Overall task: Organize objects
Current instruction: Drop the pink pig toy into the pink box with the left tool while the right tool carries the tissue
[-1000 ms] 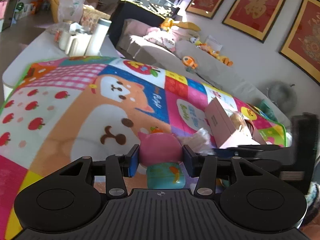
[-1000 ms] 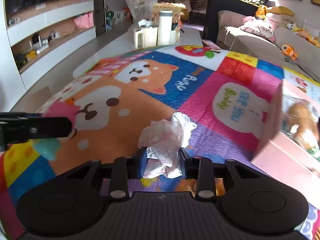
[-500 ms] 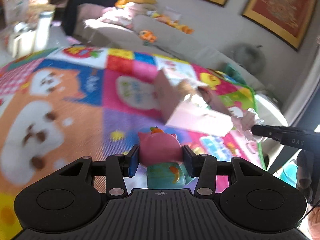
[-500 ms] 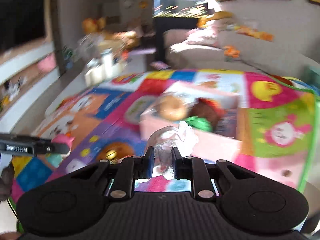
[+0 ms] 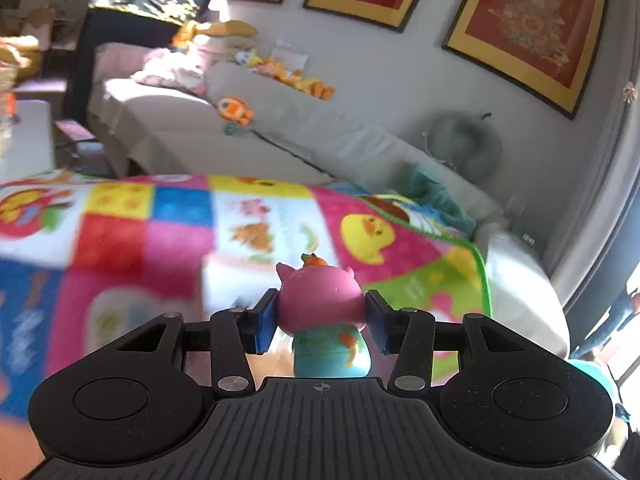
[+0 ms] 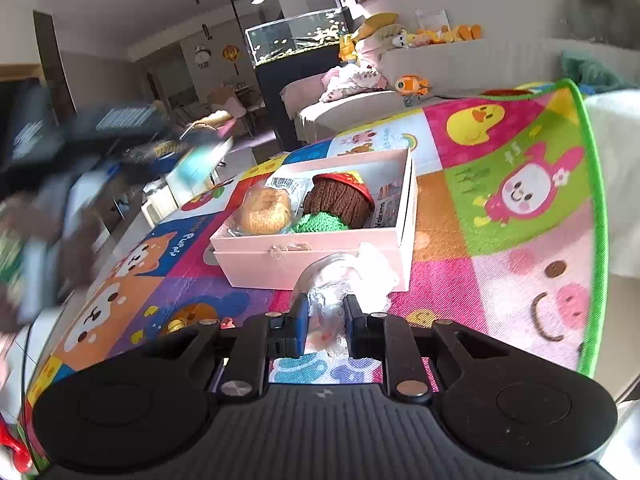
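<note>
"What is the left gripper (image 5: 322,316) holding?"

"A little pink toy (image 5: 320,300) with a blue-green body. The two fingers press on its round pink head, one on each side. I think that is the widest part, so it will not slip out."

"Is it on the mat?"

"No, it is up in the air over the play mat (image 5: 168,216). That view is blurry, so I cannot tell how high it is."

"And the right gripper (image 6: 323,320)?"

"Its fingers are close together, pinching a crinkly clear wrapper (image 6: 348,276) with something pale inside. I cannot tell what is in it. It is soft, so the fingers have to squeeze in tight."

"Where will the things go?"

"I think into the pink box (image 6: 320,246). It sits open on the mat, just past the wrapper. Inside there is a round bun in a bag (image 6: 267,211), a brown knitted toy (image 6: 340,204) and something green (image 6: 318,224), packed close together."

"Is there room?"

"Not much. The free spot looks like the front edge near the wrapper. The wrapper is close to the box wall but not over it yet."

"What could go wrong?"

"The wrapper could catch on the rim. The pink toy is top-heavy, so it could tip over when it is let go."
</note>
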Demonstrator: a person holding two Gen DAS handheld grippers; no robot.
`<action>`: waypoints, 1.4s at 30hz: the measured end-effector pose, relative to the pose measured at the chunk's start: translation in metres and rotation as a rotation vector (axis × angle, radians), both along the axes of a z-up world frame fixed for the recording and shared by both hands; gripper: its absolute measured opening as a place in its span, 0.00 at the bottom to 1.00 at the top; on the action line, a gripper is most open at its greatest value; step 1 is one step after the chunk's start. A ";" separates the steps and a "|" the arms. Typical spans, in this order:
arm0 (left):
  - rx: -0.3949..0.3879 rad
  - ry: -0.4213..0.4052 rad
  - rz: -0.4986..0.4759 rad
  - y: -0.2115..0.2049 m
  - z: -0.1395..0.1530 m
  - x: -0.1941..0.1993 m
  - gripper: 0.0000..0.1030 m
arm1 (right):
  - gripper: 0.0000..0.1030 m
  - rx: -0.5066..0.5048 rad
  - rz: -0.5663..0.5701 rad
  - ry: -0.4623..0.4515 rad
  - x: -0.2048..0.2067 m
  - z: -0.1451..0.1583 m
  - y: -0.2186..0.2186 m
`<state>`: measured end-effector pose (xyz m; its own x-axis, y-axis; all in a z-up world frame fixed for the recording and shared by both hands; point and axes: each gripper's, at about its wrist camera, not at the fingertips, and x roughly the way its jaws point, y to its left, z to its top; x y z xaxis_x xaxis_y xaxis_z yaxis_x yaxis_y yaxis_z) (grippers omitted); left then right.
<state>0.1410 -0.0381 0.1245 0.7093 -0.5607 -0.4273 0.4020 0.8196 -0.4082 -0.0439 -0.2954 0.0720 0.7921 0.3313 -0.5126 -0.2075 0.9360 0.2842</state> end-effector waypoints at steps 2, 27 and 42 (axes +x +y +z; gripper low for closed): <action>0.023 0.048 0.019 -0.021 -0.008 0.040 0.50 | 0.17 0.020 0.005 0.003 0.002 -0.005 0.001; -0.027 0.044 0.129 0.029 -0.010 0.032 0.49 | 0.17 0.049 0.009 0.055 0.013 -0.047 0.012; -0.244 0.039 0.119 0.133 -0.115 -0.111 0.49 | 0.17 0.029 -0.064 0.019 0.122 0.085 0.009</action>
